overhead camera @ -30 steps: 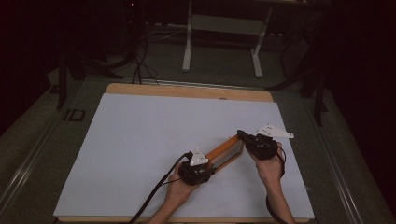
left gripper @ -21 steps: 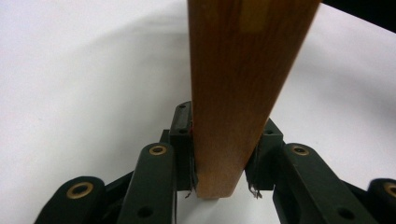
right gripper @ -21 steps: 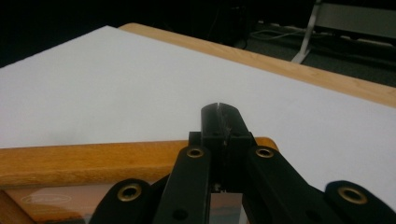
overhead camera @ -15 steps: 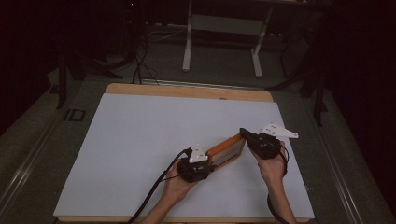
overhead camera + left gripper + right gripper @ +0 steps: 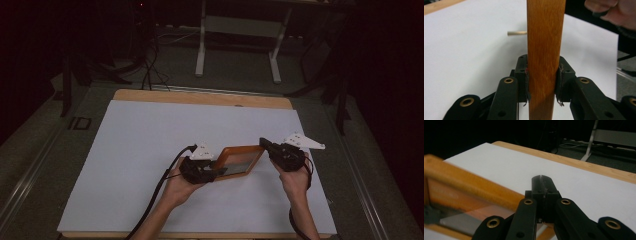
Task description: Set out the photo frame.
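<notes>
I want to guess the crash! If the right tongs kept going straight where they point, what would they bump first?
Probably the orange wooden frame: the shut right tongs point left, tips already at its corner.

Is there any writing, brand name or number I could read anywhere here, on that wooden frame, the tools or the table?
"ID": the one readable mark, pale letters on the dark floor beside the table's left edge, in the high view.
Wooden frame: no writing shows.
Left tool and right tool: no label or brand shows.
White sheet: blank.
</notes>
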A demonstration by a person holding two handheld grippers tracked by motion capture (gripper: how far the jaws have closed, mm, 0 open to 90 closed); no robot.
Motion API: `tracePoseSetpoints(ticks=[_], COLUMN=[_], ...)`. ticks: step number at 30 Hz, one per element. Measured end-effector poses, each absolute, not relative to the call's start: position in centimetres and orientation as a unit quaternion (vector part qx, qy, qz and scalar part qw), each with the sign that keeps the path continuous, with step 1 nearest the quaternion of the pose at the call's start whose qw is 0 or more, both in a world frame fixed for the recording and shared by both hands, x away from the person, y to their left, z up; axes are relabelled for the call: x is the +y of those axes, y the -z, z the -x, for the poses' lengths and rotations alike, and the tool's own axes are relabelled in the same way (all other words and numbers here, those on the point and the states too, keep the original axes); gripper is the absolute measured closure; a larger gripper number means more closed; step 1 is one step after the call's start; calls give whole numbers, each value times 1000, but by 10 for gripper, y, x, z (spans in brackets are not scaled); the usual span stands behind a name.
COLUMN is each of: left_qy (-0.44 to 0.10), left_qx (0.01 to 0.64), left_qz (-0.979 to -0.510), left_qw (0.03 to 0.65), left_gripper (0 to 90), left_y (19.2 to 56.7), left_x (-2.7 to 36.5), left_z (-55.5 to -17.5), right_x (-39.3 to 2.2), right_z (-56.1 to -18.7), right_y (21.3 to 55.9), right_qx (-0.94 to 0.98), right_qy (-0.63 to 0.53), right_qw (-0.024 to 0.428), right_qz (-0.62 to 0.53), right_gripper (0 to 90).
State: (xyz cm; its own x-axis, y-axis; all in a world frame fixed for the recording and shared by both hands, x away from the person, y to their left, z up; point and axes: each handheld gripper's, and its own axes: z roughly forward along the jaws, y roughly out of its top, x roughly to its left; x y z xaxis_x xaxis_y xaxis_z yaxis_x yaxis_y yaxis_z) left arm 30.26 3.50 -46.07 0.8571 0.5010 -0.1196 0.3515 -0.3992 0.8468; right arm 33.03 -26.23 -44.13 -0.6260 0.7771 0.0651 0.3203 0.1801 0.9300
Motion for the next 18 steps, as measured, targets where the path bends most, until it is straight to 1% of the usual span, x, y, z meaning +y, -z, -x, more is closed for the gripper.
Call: tracePoseSetpoints(ticks=[7,13,18], left_qy=[-65,-52,-50], left_qx=[246,248,239], left_qz=[-831,-819,-822], left_qw=[494,515,514], left_gripper=[691,691,691], left_y=[448,438,429], left_x=[47,56,59], left_z=[-306,-310,-312], right_x=[-259,-256,-255], right_z=[-328,-328,-328], right_y=[443,445,447], right_qx=[753,764,770], right_qy=[-518,-517,-524], right_qw=[211,202,184], right_qz=[-345,-330,-314], right_gripper=[900,900,900])
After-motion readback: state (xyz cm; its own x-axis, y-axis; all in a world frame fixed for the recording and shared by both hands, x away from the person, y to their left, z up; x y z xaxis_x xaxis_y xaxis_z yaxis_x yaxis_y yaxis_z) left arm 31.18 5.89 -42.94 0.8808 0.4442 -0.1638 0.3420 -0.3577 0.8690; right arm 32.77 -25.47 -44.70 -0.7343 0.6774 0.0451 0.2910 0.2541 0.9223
